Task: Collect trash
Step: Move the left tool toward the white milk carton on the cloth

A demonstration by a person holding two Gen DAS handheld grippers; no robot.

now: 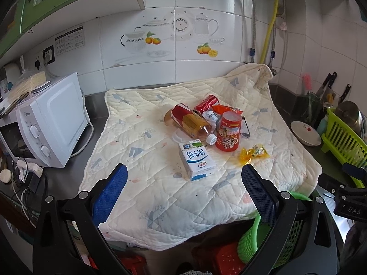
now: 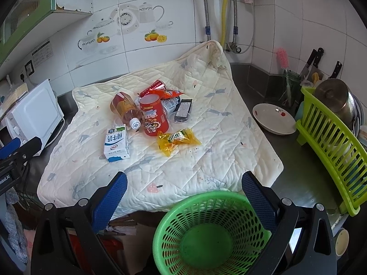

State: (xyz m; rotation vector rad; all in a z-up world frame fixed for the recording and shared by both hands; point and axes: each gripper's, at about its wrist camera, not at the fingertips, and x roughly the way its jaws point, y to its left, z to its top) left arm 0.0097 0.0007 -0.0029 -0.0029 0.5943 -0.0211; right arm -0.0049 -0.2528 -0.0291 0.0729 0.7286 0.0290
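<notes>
A pile of trash lies on a cream quilted cloth point(image 1: 160, 190) point(image 2: 206, 155): a white milk carton point(image 1: 196, 159) point(image 2: 116, 144), a red snack tub point(image 1: 229, 134) point(image 2: 154, 116), a tea bottle with a white cap point(image 1: 190, 121) point(image 2: 126, 110), a red can point(image 1: 207, 103) point(image 2: 154, 87), a yellow wrapper point(image 1: 253, 154) point(image 2: 177, 140), an orange wrapper point(image 2: 170, 93) and a black packet point(image 2: 183, 110). A green mesh basket point(image 2: 208, 231) point(image 1: 252, 245) sits empty below the cloth's front edge. My left gripper point(image 1: 184, 178) is open, short of the carton. My right gripper point(image 2: 184, 186) is open above the basket.
A white microwave point(image 1: 48, 123) stands left of the cloth. To the right are a white bowl point(image 2: 274, 118), a lime dish rack point(image 2: 332, 146) with a metal pot point(image 2: 333, 98), and knives point(image 2: 314, 61) by the wall. Red stools point(image 1: 220, 261) stand below.
</notes>
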